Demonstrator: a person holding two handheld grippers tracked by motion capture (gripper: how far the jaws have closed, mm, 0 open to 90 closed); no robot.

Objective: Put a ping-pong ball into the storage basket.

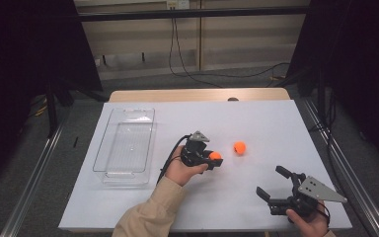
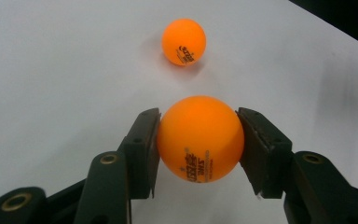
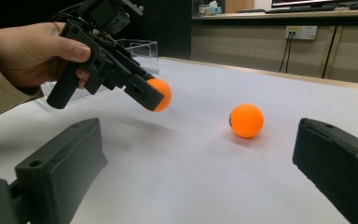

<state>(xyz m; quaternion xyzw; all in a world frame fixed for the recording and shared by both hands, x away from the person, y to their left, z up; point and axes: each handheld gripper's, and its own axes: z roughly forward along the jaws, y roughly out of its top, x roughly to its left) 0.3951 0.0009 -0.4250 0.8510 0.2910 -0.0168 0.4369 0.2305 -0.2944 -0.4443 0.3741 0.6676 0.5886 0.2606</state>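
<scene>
Orange ball (image 2: 200, 138) clamped between the two black jaws of the left gripper (image 1: 212, 159), whose pads press on it from either side; printed lettering shows on the ball's lower front in the left gripper view. Seen from the right gripper view, the held ball sits clear of the white table (image 1: 256, 123), with its shadow on the surface below, and the person's left hand (image 3: 30, 51) wraps the gripper's handle, a beige sleeve (image 1: 148, 215) trailing back toward the near edge. A second orange ball (image 1: 240, 147) lies loose on the table just beyond the held one, near the middle of the white surface and apart from both grippers. The right gripper (image 1: 272, 181) rests low over the table's near right corner in the person's right hand (image 1: 310, 223), its jaws spread wide with nothing between them, pointing toward the loose ball. A clear plastic tray (image 1: 123, 143) stands on the left part of the table, well apart from both balls
</scene>
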